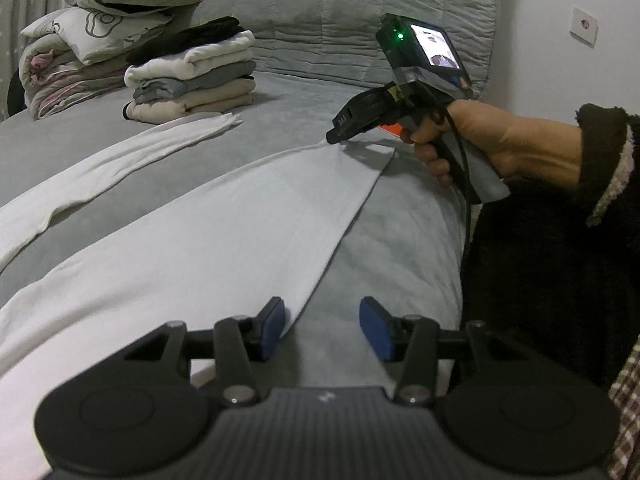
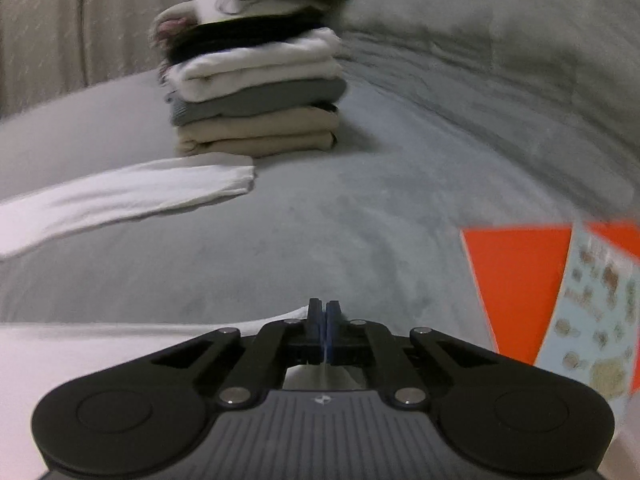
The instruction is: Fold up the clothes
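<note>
A white long-sleeved garment (image 1: pixel 200 240) lies spread flat on the grey bed (image 1: pixel 400 240), one sleeve (image 1: pixel 120 160) stretched toward the far left. My left gripper (image 1: pixel 322 328) is open just above the bed, and the garment's right edge runs past its left pad (image 1: pixel 274 328). A hand (image 1: pixel 500 140) holds my right gripper (image 1: pixel 336 134) at the garment's far corner. In the right wrist view that gripper (image 2: pixel 324 312) has its pads pressed together, with a thin fold of the white garment (image 2: pixel 120 344) pinched between them.
A stack of folded clothes (image 1: pixel 192 80) (image 2: pixel 256 96) stands behind the sleeve, with folded bedding and a pillow (image 1: pixel 80 40) to its left. An orange and patterned sheet (image 2: pixel 520 280) lies to the right. A dark sleeve (image 1: pixel 560 280) fills the right side.
</note>
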Motion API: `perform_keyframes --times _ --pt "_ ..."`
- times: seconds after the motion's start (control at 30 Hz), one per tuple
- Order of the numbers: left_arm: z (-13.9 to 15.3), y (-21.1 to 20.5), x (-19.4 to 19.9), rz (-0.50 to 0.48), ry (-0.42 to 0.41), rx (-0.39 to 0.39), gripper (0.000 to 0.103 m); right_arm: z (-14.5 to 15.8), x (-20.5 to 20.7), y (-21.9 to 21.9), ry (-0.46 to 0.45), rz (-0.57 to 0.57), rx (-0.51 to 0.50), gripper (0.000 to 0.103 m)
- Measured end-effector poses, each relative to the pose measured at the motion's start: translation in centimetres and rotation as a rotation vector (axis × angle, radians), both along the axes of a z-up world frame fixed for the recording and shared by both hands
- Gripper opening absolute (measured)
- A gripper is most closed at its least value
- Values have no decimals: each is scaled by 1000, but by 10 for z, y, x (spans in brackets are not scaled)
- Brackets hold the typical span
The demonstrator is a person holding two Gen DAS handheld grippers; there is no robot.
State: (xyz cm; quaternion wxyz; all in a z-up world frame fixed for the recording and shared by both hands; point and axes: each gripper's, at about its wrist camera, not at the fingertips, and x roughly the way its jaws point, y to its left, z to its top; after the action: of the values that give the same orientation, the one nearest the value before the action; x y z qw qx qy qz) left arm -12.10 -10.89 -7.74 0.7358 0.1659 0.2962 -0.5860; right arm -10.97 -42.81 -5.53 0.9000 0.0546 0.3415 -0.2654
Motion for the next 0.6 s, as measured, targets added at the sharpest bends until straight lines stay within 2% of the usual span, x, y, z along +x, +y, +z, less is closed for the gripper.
perform_keyframes --times 0.17,0.33,0.6 --pt "1 12 -1 16 8 -18 48 3 0 10 10 28 -40 4" --pt "8 37 1 75 -3 -42 52 12 -6 26 -40 53 -31 27" --pt "19 90 18 271 -19 -61 56 20 -6 75 -84 168 13 28"
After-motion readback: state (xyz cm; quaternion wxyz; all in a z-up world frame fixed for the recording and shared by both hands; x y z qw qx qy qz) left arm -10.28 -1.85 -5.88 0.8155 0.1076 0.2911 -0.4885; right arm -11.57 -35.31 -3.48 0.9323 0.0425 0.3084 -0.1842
